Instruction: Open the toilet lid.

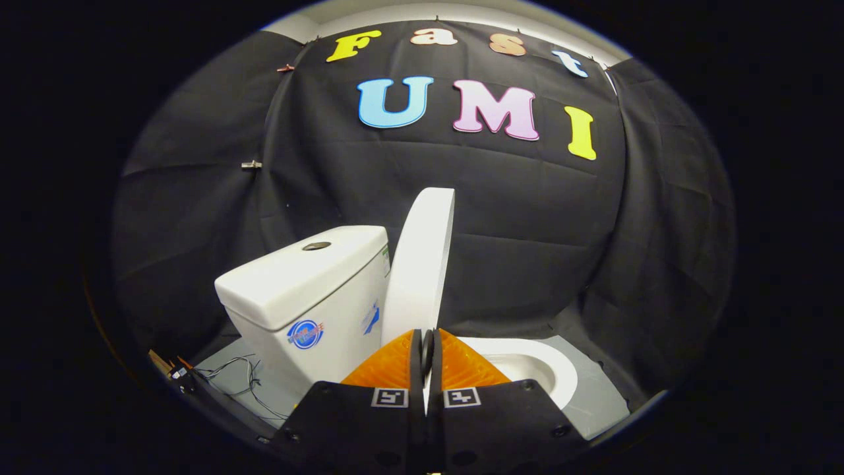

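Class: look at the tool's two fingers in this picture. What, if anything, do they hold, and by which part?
The tool is shut on the toilet lid, pinching its lower front edge between both fingers. The lid stands raised beside the tank.

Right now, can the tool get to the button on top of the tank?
Probably yes. The tool, its fingers shut together, sits low beside the raised lid. The button lies bare on the tank, up to the side.

I saw black cloth wall (527, 218) creased, clipped upper left; pale ceiling strip (461, 13) at top; grey floor (597, 396) lower right; loose wires (241, 379) lower left.
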A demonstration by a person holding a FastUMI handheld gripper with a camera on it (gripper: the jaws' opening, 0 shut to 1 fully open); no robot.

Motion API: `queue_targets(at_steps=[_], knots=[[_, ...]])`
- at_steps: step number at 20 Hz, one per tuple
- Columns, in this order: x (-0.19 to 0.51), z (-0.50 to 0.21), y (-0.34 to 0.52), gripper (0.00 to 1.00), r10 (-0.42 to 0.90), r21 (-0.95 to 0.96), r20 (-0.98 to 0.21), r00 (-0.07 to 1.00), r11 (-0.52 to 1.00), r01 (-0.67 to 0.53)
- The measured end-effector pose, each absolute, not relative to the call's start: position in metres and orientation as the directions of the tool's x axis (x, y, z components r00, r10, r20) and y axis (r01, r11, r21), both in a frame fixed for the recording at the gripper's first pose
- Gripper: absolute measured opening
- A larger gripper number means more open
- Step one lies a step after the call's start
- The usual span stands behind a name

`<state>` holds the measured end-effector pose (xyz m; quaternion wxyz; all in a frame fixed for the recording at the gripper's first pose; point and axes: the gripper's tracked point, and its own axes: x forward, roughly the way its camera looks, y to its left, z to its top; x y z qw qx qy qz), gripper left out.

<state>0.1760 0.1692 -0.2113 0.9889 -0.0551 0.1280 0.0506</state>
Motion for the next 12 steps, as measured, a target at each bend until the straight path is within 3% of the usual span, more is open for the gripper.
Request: queue_targets(at_steps=[12], knots=[[0.177,-0.214,0.224,0.05,0.139,-0.129,-0.262,0.955,0.976,-0.178]])
